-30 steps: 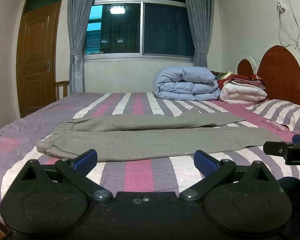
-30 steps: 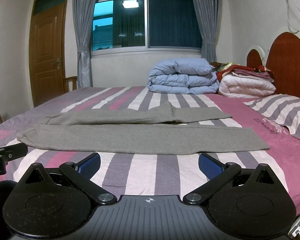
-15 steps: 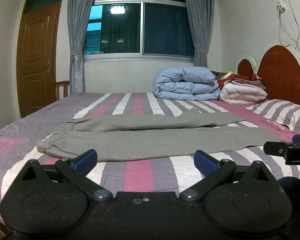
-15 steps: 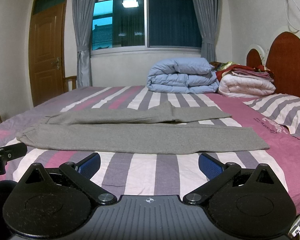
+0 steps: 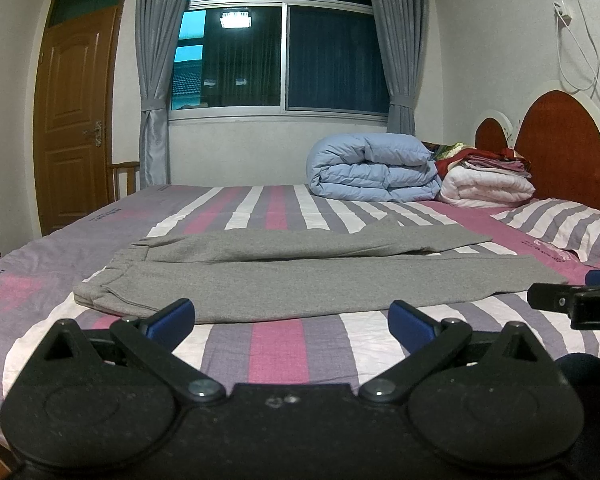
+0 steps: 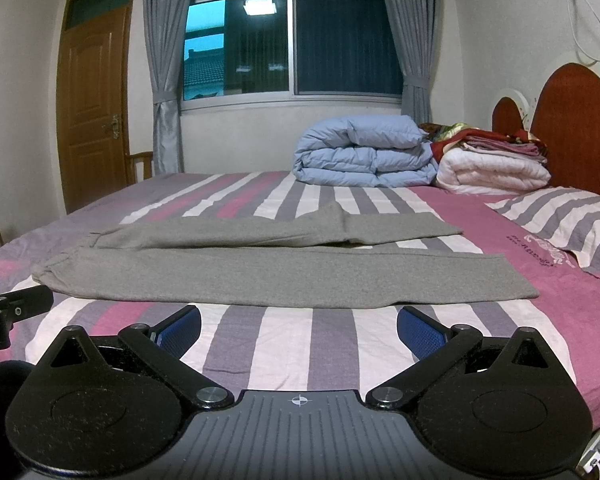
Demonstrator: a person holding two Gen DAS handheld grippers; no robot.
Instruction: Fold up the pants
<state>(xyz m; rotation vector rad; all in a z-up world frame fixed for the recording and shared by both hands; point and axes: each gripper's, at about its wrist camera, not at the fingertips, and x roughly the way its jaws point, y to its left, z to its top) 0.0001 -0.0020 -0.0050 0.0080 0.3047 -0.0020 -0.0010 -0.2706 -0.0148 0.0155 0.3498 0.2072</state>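
Grey pants [image 5: 300, 276] lie flat across the striped bed [image 5: 276, 344], waistband at the left, both legs running right, the far leg partly over the near one. They also show in the right wrist view [image 6: 284, 276]. My left gripper [image 5: 291, 320] is open and empty, just short of the pants' near edge toward the waist end. My right gripper [image 6: 298, 330] is open and empty, a little before the near leg's edge. Each gripper's tip shows at the edge of the other view.
A folded blue duvet [image 5: 372, 170] and a stack of white and red bedding [image 5: 488, 176] sit at the far side of the bed. A striped pillow [image 5: 564, 228] lies at the right by the red headboard [image 5: 560, 136]. A door [image 5: 76, 120] and a window are behind.
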